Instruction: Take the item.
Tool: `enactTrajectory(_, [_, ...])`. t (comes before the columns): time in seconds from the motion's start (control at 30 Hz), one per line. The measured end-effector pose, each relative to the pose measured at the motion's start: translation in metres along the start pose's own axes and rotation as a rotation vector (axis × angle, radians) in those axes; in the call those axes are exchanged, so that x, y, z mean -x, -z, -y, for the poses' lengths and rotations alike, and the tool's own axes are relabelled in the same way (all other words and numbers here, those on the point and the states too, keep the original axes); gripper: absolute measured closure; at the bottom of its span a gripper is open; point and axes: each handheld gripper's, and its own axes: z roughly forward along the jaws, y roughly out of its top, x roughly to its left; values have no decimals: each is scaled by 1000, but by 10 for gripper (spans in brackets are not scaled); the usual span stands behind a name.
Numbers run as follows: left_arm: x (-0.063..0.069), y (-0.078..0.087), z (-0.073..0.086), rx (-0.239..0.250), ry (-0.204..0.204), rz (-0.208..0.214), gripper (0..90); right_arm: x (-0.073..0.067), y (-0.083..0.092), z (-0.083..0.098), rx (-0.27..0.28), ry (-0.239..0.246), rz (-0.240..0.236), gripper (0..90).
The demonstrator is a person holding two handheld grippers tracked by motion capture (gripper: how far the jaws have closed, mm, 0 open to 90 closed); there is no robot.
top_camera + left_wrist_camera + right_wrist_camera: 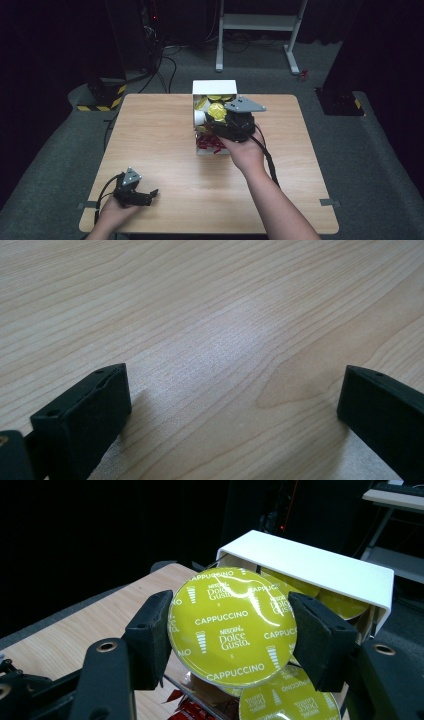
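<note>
My right gripper [231, 630] is shut on a yellow-lidded cappuccino capsule [231, 626], its pads pressing on both sides of the rim. In the high view that gripper [220, 116] holds the capsule [216, 110] over a white box [214, 86] at the table's far middle. More yellow capsules [287, 702] lie in the box [320, 565], and red wrapped pieces [210, 144] fill its near end. My left gripper [150, 196] rests at the near left of the table, open. In its own view the gripper [232, 400] has only bare wood between the two jaws.
The wooden table [150, 145] has free surface to the left, right and front of the box. Beyond its far edge stand a white metal frame [260, 25] and black stands with yellow-black hazard tape [102, 97]. Cables run across the grey floor.
</note>
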Motion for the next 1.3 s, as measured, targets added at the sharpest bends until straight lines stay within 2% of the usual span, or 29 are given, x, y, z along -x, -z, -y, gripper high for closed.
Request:
enactTrajectory(0.47, [0, 0, 0, 0, 2, 2, 19, -1, 23, 8, 31, 1, -16, 382])
enactTrajectory(0.77, [-1, 0, 0, 1, -5, 3, 24, -2, 38, 22, 41, 12, -17, 382])
enactTrajectory(0.83, [0, 1, 0, 1, 6, 4, 25, -2, 40, 25, 45, 17, -18, 382])
enactTrajectory(0.9, [-1, 1, 0, 1, -5, 0, 25, -2, 43, 28, 53, 5, -24, 382])
enactTrajectory(1.3, [-1, 0, 0, 3, 1, 5, 27, 0, 54, 55, 52, 7, -16, 382])
